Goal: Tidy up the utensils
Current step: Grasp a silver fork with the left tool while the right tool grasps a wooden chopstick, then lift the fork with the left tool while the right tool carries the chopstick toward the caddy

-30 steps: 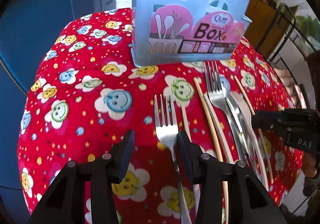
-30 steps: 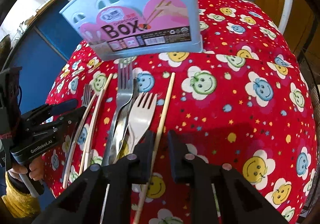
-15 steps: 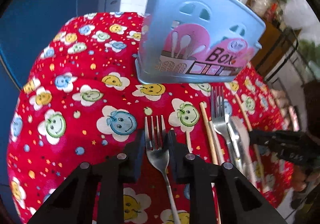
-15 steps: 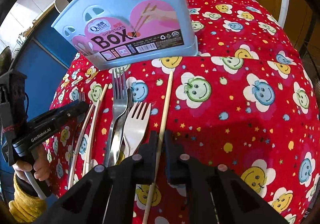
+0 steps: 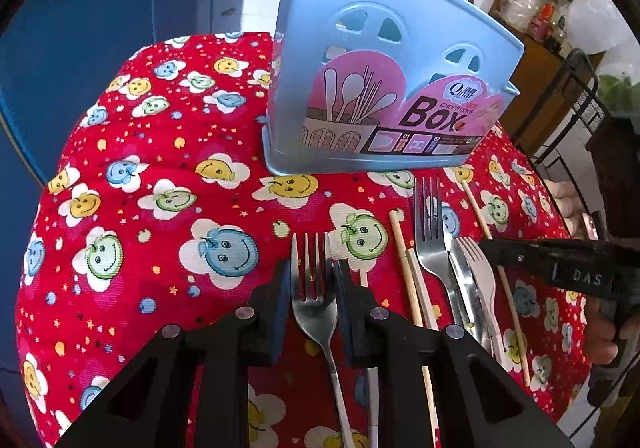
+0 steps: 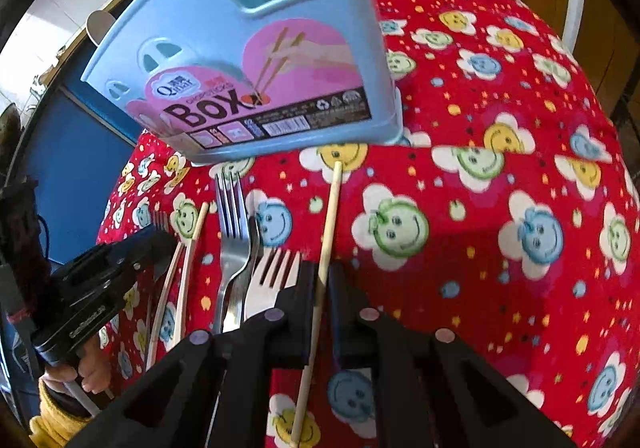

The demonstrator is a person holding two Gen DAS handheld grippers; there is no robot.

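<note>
A light blue utensil box (image 5: 384,79) stands at the back of the red smiley cloth (image 5: 160,207); it also shows in the right wrist view (image 6: 256,63), with a fork inside. My left gripper (image 5: 310,280) is shut on a steel fork (image 5: 314,296), held off the cloth. My right gripper (image 6: 320,284) is shut on a wooden chopstick (image 6: 328,215), tip pointing at the box. Between them lie more forks (image 5: 432,244) and chopsticks (image 5: 408,272) on the cloth.
A blue cabinet (image 5: 100,27) stands to the left behind the table. Wooden furniture and a black metal rack (image 5: 572,87) are at the right. The cloth drops off at the table's rounded edges.
Both grippers have closed: the left on the fork, the right on the chopstick. Both have lifted and moved closer to the box.
</note>
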